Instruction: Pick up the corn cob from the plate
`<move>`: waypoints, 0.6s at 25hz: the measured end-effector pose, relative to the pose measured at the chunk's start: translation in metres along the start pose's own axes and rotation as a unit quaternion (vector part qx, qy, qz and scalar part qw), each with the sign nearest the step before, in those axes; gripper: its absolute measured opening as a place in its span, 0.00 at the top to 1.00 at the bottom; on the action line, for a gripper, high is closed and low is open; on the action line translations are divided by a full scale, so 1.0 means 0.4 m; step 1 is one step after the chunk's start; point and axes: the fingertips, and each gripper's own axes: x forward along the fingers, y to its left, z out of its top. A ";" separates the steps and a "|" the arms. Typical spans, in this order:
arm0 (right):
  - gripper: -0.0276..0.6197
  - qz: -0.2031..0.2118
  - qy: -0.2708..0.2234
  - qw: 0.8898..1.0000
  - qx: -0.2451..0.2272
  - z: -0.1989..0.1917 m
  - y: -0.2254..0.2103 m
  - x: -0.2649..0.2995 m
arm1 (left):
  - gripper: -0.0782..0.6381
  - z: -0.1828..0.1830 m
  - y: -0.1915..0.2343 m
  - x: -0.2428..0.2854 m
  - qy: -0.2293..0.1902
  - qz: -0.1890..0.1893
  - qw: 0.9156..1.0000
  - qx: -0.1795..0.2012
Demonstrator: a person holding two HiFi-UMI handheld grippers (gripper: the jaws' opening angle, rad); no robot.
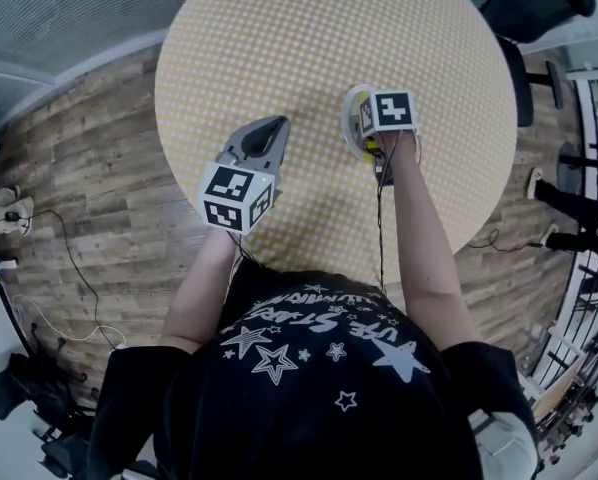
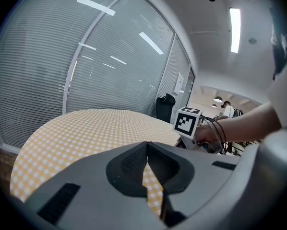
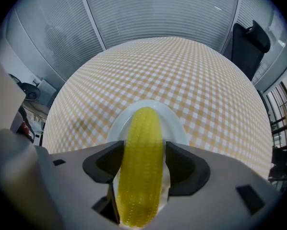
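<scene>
1. Now the corn [image 3: 143, 128] is over the white plate [image 3: 178, 123] on the bench [image 3: 182, 66].
2. Its long side points straight out between the right tongs [image 3: 143, 152], which squeeze it on both sides.
3. Left tongs [image 2: 146, 161] are closed and empty, off to the side.

The only lettering, white print on the person's black shirt [image 1: 314, 340] at the head view's lower middle, lies upside down and too warped to read
</scene>
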 end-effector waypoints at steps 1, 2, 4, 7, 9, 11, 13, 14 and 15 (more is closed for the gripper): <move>0.52 -0.002 -0.003 1.000 -0.006 0.002 -0.002 -0.001 | 0.88 0.001 -0.005 0.001 0.000 -0.002 1.000 0.001; 0.55 -0.004 -0.006 1.000 -0.011 0.004 -0.002 -0.003 | 0.88 0.002 -0.009 0.001 0.001 -0.003 1.000 0.003; 0.56 -0.001 -0.016 1.000 -0.014 0.004 0.000 -0.006 | 0.88 0.005 -0.018 0.002 0.001 -0.005 1.000 0.006; 0.57 0.002 -0.038 0.999 -0.013 0.003 -0.003 -0.010 | 0.88 0.014 -0.030 -0.003 -0.001 -0.005 1.000 0.014; 0.57 0.009 -0.050 0.999 -0.008 0.002 -0.008 -0.014 | 0.88 0.020 -0.035 -0.009 -0.002 -0.004 1.000 0.020; 0.57 0.020 -0.062 0.998 0.000 0.002 -0.006 -0.025 | 0.88 0.022 -0.037 -0.020 -0.003 -0.001 1.000 0.023; 0.57 0.040 -0.079 0.996 0.015 0.005 0.001 -0.044 | 0.88 0.020 -0.038 -0.031 -0.002 0.001 1.000 0.024; 0.57 0.055 -0.089 0.994 0.024 0.007 0.006 -0.056 | 0.88 0.019 -0.040 -0.036 -0.002 0.002 1.000 0.024; 0.57 0.072 -0.101 0.992 0.035 0.008 0.012 -0.069 | 0.88 0.019 -0.044 -0.040 -0.002 0.003 1.000 0.024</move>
